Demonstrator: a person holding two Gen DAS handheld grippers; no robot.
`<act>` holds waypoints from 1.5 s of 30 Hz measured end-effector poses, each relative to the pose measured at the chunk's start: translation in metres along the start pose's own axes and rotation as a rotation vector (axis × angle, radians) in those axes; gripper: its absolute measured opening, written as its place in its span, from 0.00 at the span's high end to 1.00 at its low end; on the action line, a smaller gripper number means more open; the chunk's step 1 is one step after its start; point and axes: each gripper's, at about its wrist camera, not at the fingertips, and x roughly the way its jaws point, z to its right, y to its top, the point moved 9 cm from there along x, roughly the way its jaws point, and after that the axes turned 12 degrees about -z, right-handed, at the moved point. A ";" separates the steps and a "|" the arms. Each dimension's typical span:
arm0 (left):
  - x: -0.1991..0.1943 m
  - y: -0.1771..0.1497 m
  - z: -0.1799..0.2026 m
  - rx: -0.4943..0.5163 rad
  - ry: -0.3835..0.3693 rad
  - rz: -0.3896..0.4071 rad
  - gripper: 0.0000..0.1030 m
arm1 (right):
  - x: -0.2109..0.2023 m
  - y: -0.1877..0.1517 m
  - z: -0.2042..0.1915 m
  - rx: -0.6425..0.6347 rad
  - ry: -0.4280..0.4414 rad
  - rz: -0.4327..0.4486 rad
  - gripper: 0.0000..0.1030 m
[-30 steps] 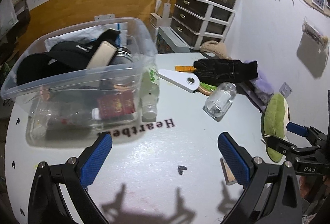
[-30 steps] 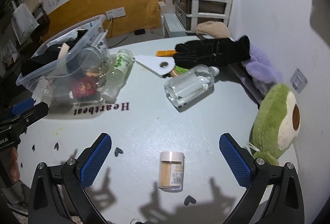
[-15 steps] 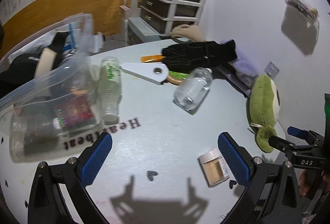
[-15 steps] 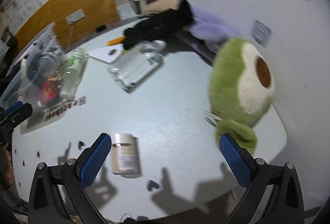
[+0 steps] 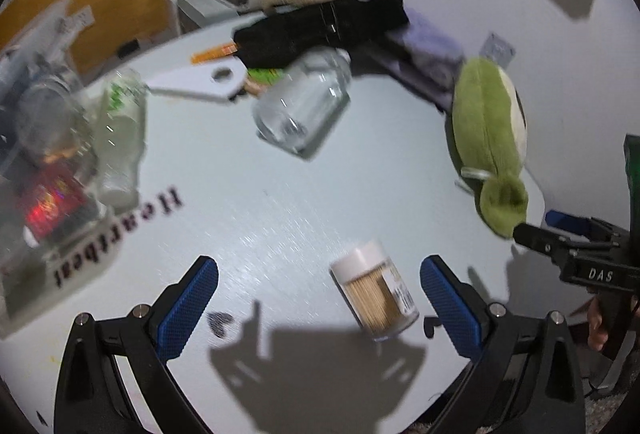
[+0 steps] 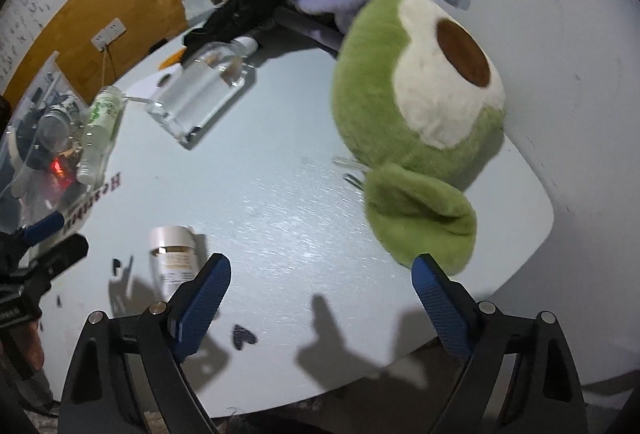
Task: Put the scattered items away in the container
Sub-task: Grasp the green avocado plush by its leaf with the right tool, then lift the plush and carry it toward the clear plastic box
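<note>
Left gripper (image 5: 318, 300) gapes; right gripper (image 6: 320, 292), wide, just narrowing.

container (image 5: 36, 138) blurred, cropped at left edge

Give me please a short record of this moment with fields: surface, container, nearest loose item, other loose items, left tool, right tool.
surface: white table
container: clear bin, already holding items
nearest loose item: toothpick jar, lying on its side
other loose items: avocado plush, clear glass jar, black glove
left tool: open, the toothpick jar between its fingers, untouched
right tool: open, jaws just been closing, nothing between them
</note>
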 end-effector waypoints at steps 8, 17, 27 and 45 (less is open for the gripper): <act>0.021 -0.008 0.024 0.048 -0.028 -0.061 0.03 | 0.021 0.014 0.044 0.049 -0.012 0.024 0.11; 0.019 -0.006 0.031 0.069 -0.030 -0.054 0.03 | 0.075 0.037 0.051 -0.049 -0.044 -0.052 0.58; -0.001 -0.004 0.015 0.028 -0.026 -0.006 0.03 | 0.030 0.047 -0.018 -0.124 0.185 0.013 0.90; -0.055 -0.040 -0.062 -0.180 0.013 0.147 0.03 | -0.048 0.095 -0.250 -0.442 0.569 0.090 0.90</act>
